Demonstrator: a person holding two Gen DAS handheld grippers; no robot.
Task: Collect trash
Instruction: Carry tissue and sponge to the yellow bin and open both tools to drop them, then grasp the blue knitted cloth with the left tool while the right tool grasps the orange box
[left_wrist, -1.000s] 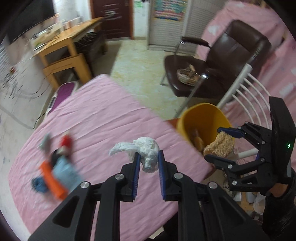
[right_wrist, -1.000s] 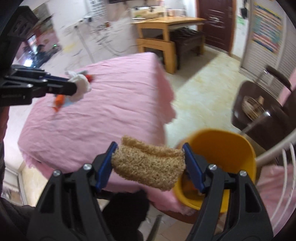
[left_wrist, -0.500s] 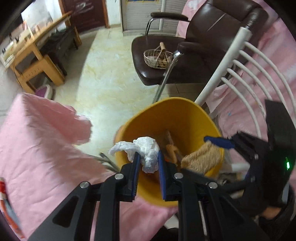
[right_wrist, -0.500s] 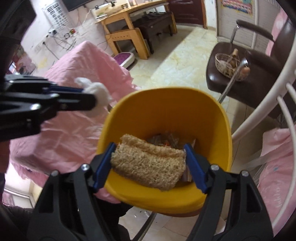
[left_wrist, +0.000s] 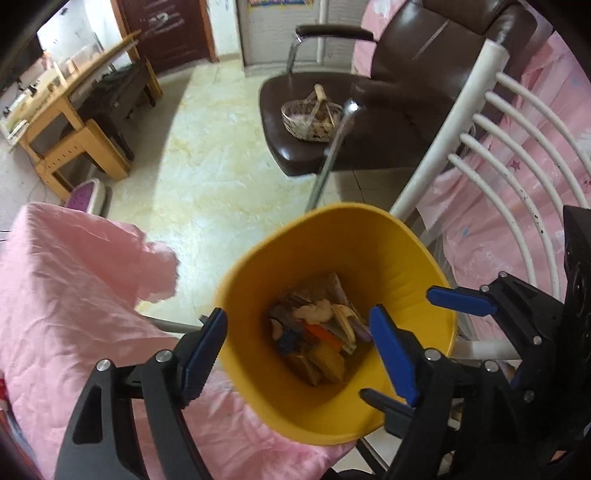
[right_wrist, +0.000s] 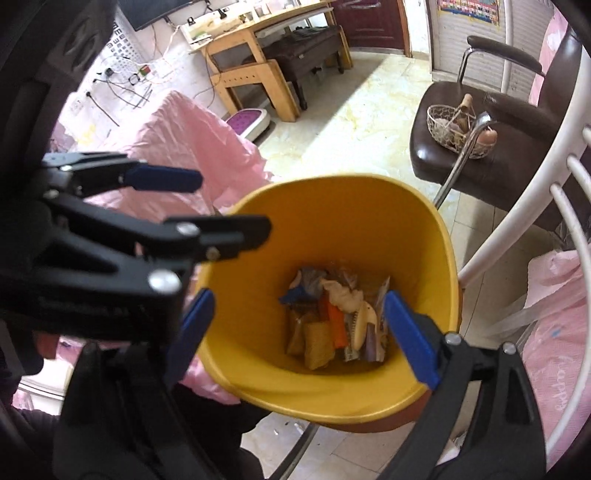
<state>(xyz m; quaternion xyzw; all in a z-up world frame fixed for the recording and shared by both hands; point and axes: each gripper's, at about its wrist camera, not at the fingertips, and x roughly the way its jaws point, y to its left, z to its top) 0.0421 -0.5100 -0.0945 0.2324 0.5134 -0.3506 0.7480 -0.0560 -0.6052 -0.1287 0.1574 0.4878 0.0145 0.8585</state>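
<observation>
A yellow bin (left_wrist: 391, 258) stands beside the pink-covered table (left_wrist: 70, 295); it also shows in the right wrist view (right_wrist: 332, 221). Several pieces of trash (left_wrist: 317, 332) lie at its bottom, among them a crumpled white tissue (right_wrist: 341, 293) and a brown sponge (right_wrist: 317, 343). My left gripper (left_wrist: 299, 343) is open and empty over the bin's mouth. My right gripper (right_wrist: 299, 336) is open and empty over the bin too; it shows at the right of the left wrist view (left_wrist: 417, 354). The left gripper shows at the left of the right wrist view (right_wrist: 218, 203).
A white slatted chair back (left_wrist: 487, 122) stands right behind the bin. A dark leather armchair (left_wrist: 369, 110) holds a wire basket (left_wrist: 312, 120). A wooden desk and bench (left_wrist: 74, 122) stand across the tiled floor (left_wrist: 207, 166). Pink bedding (left_wrist: 546, 110) lies at the right.
Both grippers swung from the table to above the bin and opened. The tissue left the left gripper and the sponge left the right; both now lie in the bin.
</observation>
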